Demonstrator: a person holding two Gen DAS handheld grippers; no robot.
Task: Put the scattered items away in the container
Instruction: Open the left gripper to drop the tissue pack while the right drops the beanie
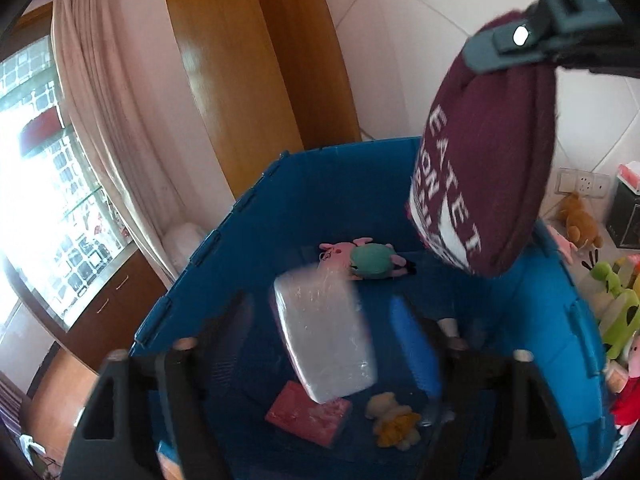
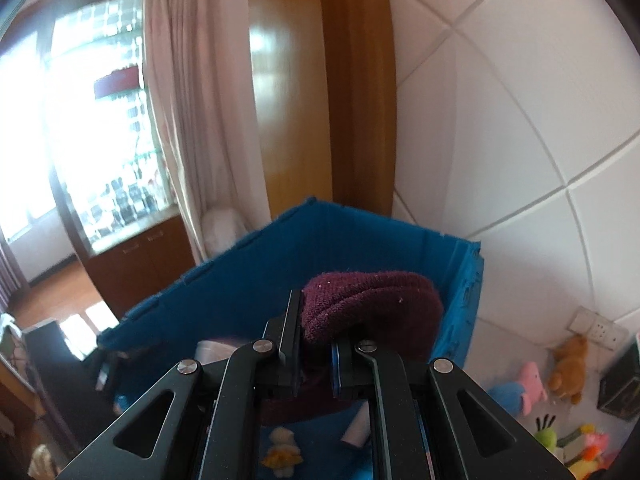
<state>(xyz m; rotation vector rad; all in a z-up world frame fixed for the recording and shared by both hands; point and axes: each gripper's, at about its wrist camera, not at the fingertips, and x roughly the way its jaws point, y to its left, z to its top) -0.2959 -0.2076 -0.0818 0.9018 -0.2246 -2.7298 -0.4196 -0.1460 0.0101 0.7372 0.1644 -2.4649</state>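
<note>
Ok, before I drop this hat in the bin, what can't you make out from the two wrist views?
- Maroon knit hat: lettering cut off by its own folds, left wrist view.
- Clear-wrapped pack: motion-blurred, contents unreadable; lies on the red item, hiding part of it.
- Blue bin floor: mostly hidden by the right gripper and hat, right wrist view.
- Toys outside the bin: cut off by the frame edge.

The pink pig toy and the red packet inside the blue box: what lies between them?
In the left wrist view, a clear-wrapped white pack lies between the pink pig toy and the red packet, overlapping the packet's top edge.
</note>
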